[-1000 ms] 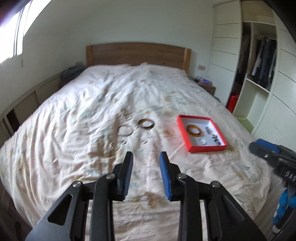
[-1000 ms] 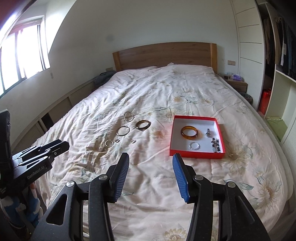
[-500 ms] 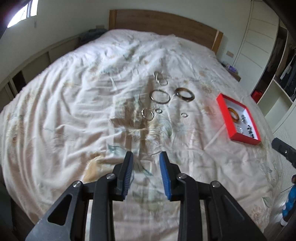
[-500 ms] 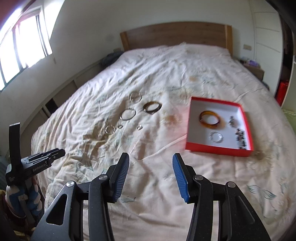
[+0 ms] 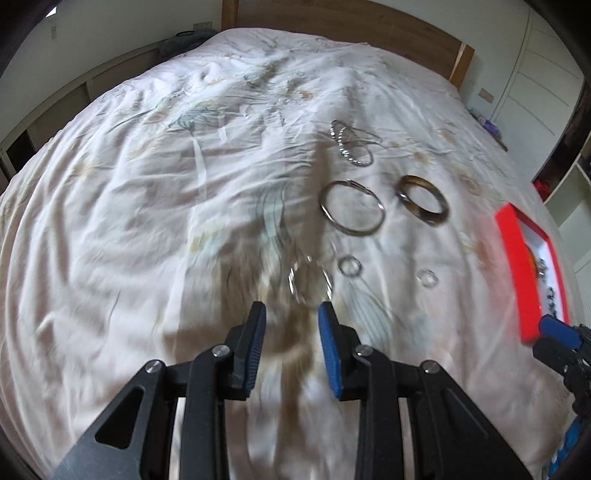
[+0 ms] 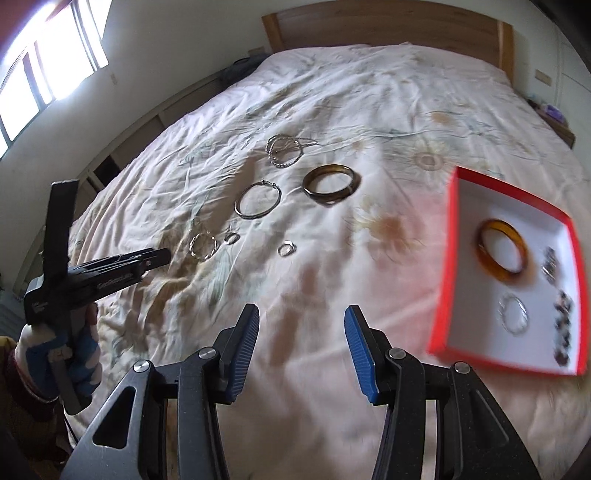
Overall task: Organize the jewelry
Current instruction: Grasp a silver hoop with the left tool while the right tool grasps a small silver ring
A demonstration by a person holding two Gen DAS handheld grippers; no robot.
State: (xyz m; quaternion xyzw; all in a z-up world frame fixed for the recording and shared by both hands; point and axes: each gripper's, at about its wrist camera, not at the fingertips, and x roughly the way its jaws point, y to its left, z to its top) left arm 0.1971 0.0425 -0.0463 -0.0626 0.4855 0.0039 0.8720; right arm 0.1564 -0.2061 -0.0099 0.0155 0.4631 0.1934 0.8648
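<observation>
My left tongs (image 5: 290, 334) hang spread and empty just below the twisted silver ring (image 5: 309, 281) at frame centre, lined up to straddle it. My right tongs (image 6: 301, 345) gape empty too. The red box (image 6: 445, 258) at right already holds an amber bangle (image 6: 502, 251); loose pieces lie on the bed (image 6: 369, 92).

Around me, the bedroom

I see a wide bed in a crumpled pale floral cover (image 6: 369, 92), a wooden headboard (image 6: 388, 26) against the white wall, and a bright window (image 6: 48, 59) beside it.
</observation>
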